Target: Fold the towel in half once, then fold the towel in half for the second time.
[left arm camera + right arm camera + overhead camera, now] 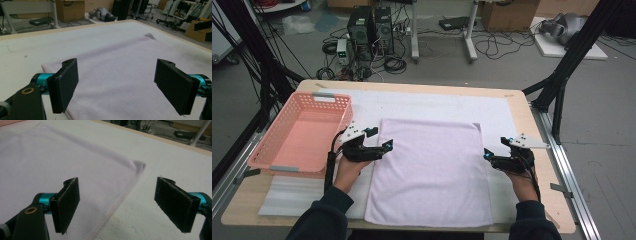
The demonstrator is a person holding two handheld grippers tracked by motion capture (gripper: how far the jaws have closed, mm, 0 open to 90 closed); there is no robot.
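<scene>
both grippers spread at the edges of a flat lilac towel

grey workshop floor with computer towers (pixel 371 27), tangled cables and cardboard boxes lies beyond a wooden bench (pixel 532 130) covered by a white mat (pixel 437 102). on the mat a lilac towel (pixel 432 167) lies spread flat, roughly rectangular, its near edge close to the bench's front edge and its far right corner slightly folded up. a pink plastic basket (pixel 299 132) stands on the left part of the bench, just beside the towel's left side but apart from it.

the left gripper (pixel 384 146) is held in the person's left hand at the towel's left edge, about level with its upper part, pointing toward the cloth. in the left gripper view its two black jaws stand wide apart, with the towel (pixel 120 72) stretching away beneath and between them; the pads press on nothing, and the hemmed edge runs just under the left jaw.

the right gripper (pixel 487 154) is held in the right hand at the towel's right edge, facing inward. in the right gripper view its jaws are likewise spread wide; the stitched hem of the towel (pixel 62 162) runs diagonally between them, with bare white mat (pixel 155 167) under the right jaw and the curled corner farther off. neither gripper pinches the cloth.

dark sleeves come in from the bottom of the high view.
</scene>
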